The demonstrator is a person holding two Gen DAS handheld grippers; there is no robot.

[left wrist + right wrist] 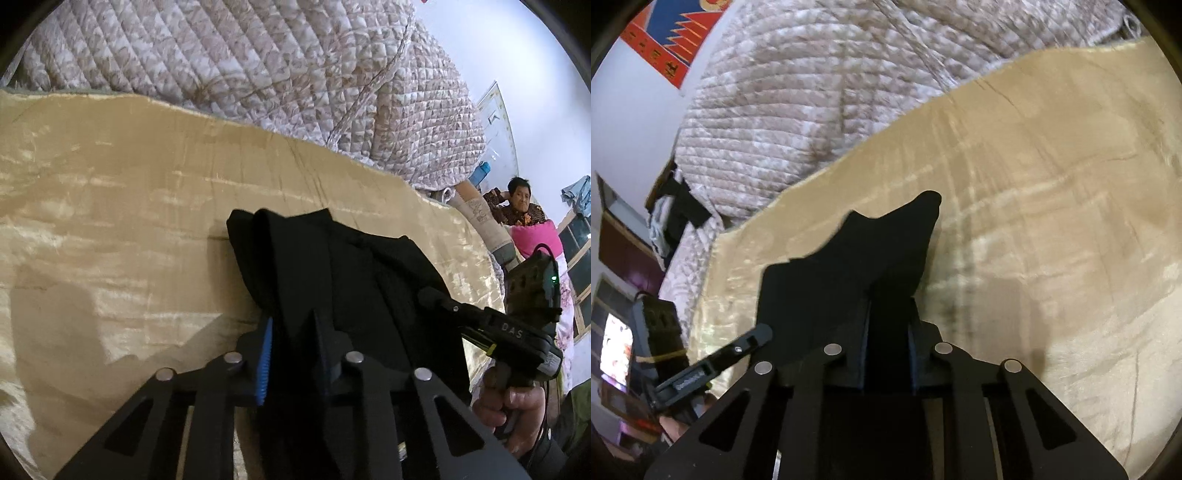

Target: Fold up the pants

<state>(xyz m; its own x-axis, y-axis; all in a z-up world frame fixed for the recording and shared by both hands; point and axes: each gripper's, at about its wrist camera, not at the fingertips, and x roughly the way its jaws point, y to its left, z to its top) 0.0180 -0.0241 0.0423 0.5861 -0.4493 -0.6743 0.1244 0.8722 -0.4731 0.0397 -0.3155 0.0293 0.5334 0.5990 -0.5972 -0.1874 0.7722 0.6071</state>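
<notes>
Black pants (332, 266) lie bunched on a shiny tan bedspread (110, 206). In the left wrist view my left gripper (291, 325) is shut on a thick fold of the cloth, its blue ribbed pad pressed against the fabric. To the right, a finger (439, 299) of the right gripper reaches into the same bundle, with a hand (517, 410) on its handle. In the right wrist view the pants (857, 266) rise in a peak ahead of my right gripper (888, 314), which is shut on black cloth. One finger (753, 338) of the left gripper shows at the lower left.
A quilted floral blanket (295, 74) is heaped along the far side of the bedspread (1052, 184). A person (517, 206) sits beyond the bed at the far right. A red and blue poster (672, 40) hangs on the wall; dark furniture (624, 243) stands at the left.
</notes>
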